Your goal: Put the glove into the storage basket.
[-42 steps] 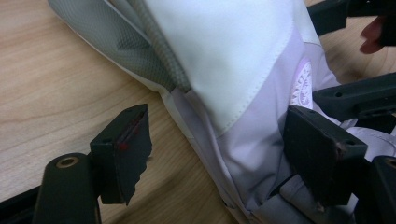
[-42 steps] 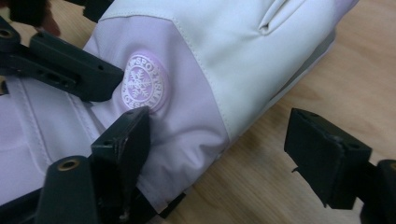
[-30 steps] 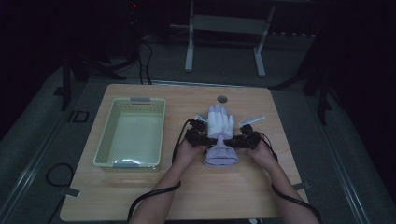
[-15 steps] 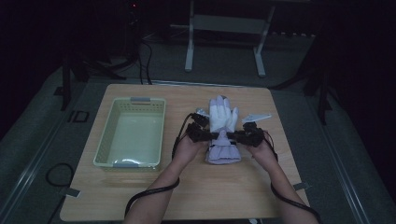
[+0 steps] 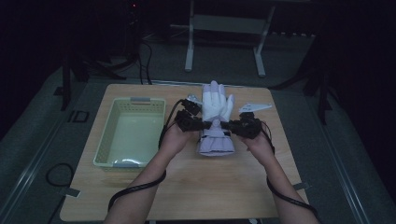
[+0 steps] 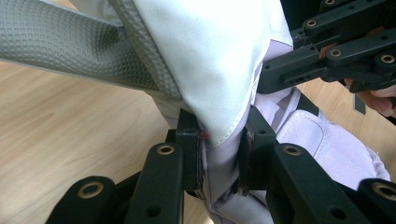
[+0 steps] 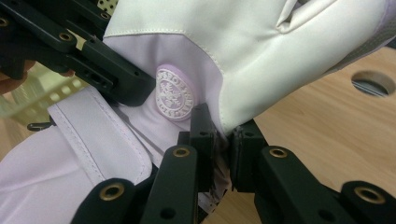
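A white glove (image 5: 216, 105) with a lilac cuff hangs over the middle of the wooden table (image 5: 187, 186), fingers pointing away from me. My left gripper (image 5: 201, 125) is shut on the left side of its wrist, my right gripper (image 5: 227, 125) on the right side. In the left gripper view the pads of the left gripper (image 6: 219, 135) pinch lilac fabric under the white glove (image 6: 210, 70). In the right gripper view the right gripper (image 7: 223, 126) clamps the seam of the glove (image 7: 224, 42) beside a round lilac badge (image 7: 175, 95); its jaws have just been closing on the fabric.
A pale green basket (image 5: 103, 140) stands on the left part of the table, with nothing in it. A round hole (image 7: 373, 83) is cut in the tabletop beyond the glove. Black cables trail from both grippers toward the near edge. The floor around is dark.
Both hands have risen with the glove held between them. The glove has come up off the tabletop and its cuff now hangs below the jaws.
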